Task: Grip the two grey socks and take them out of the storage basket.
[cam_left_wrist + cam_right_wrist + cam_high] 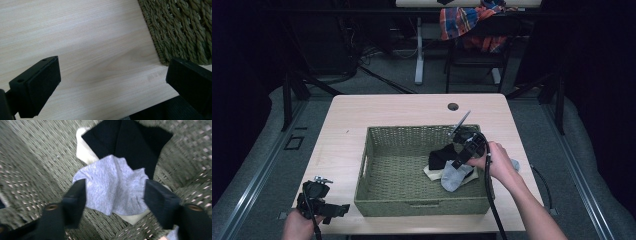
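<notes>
At the near left corner of the worktop [347, 112], the left tongs [334, 210] rested in the person's left hand [299, 224], pointing right toward the green woven basket [377, 200]. In the left gripper view these tongs [110, 85] stood released, both black jaws wide apart with bare wood grain between them and nothing gripped. The basket's woven corner [180, 27] lay just beyond the jaw at the right edge of that view, apart from it.

The basket sat at the middle of the worktop, toward its near edge, its left half bare weave. In its right half lay a small pile of socks: a black sock [443, 154] farthest from the person, a cream sock [432, 172] beneath, and a grey sock [454, 176] on top toward the near side.

The right tongs [458, 162], held in the person's right hand [497, 162], were lowered into the basket's right end directly over that pile, their cable [490, 200] trailing back over the basket's near rim. In the right gripper view the right tongs [115, 195] straddled the grey sock [112, 187], one jaw at each side of it, partly closed. The picture was blurred, and whether the pads were pressing the cloth could not be told. The black sock [125, 142] lay beyond it, with the cream sock [85, 152] showing at its edge, all on the basket floor [32, 165].

Behind the worktop, a chair carried a plaid cloth [467, 22].
</notes>
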`<state>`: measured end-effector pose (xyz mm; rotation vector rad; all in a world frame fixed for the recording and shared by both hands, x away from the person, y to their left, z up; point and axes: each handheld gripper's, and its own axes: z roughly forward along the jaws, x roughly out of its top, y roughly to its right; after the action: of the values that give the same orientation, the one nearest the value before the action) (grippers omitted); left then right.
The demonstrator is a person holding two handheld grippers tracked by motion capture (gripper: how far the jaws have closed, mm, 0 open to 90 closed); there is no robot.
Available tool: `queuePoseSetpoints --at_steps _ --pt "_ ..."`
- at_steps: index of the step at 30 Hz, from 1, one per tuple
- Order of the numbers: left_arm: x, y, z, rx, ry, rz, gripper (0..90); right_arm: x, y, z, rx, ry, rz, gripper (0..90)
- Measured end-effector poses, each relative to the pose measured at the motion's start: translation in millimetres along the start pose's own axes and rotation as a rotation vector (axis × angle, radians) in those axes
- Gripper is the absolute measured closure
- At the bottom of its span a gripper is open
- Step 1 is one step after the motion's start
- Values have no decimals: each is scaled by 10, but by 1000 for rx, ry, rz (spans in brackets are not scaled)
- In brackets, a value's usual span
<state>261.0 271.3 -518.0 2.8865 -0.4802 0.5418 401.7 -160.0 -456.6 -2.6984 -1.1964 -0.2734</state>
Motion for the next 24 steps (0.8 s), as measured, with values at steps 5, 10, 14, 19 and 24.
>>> queuePoseSetpoints --at_steps 5,10,14,19,24 --pt "2 1 1 -2 -1 1 0 26 -44 140 -9 -53 5 529" --pt "8 3 8 -4 -3 3 0 34 -38 245 -25 -86 15 613" --pt "7 5 5 -2 -2 3 0 54 -51 295 -38 -116 15 765" --pt "6 4 5 -1 -2 1 0 55 -53 291 -36 -116 21 853" --pt "7 5 6 -2 -3 2 0 55 -74 154 -23 -79 18 860"
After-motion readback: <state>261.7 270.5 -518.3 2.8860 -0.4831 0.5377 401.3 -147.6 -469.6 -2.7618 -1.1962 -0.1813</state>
